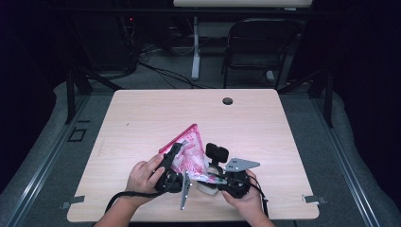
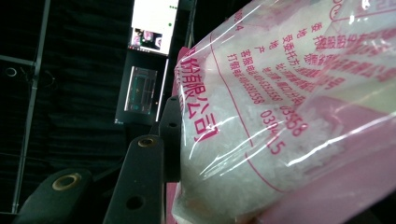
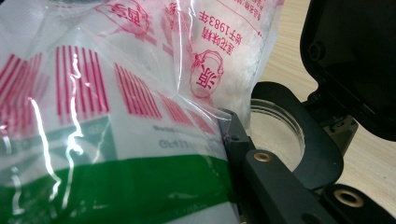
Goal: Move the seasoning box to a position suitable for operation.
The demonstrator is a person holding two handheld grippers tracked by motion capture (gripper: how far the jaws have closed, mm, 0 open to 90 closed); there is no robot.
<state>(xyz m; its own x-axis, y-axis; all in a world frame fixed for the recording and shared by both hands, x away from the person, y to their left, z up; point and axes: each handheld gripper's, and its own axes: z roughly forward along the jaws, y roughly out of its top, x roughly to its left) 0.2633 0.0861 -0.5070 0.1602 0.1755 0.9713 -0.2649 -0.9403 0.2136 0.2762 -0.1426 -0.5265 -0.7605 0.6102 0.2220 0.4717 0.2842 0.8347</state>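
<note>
- High view shows a pink-printed clear bag (image 1: 189, 150) of white granules held above the worktop (image 1: 142, 118) between both hand-held grippers.
- Left hand-held gripper (image 1: 171, 163) pinches the bag's left edge; in its own view the bag (image 2: 280, 116) presses against 1 black jaw.
- Right hand-held gripper (image 1: 222, 177) is clamped on the bag's lower corner (image 3: 116, 140), just beside a black ring holding a clear dish (image 3: 280, 130).

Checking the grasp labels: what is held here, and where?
Both grippers hold the plastic bag: left gripper at its left edge, right gripper at its lower corner.
</note>
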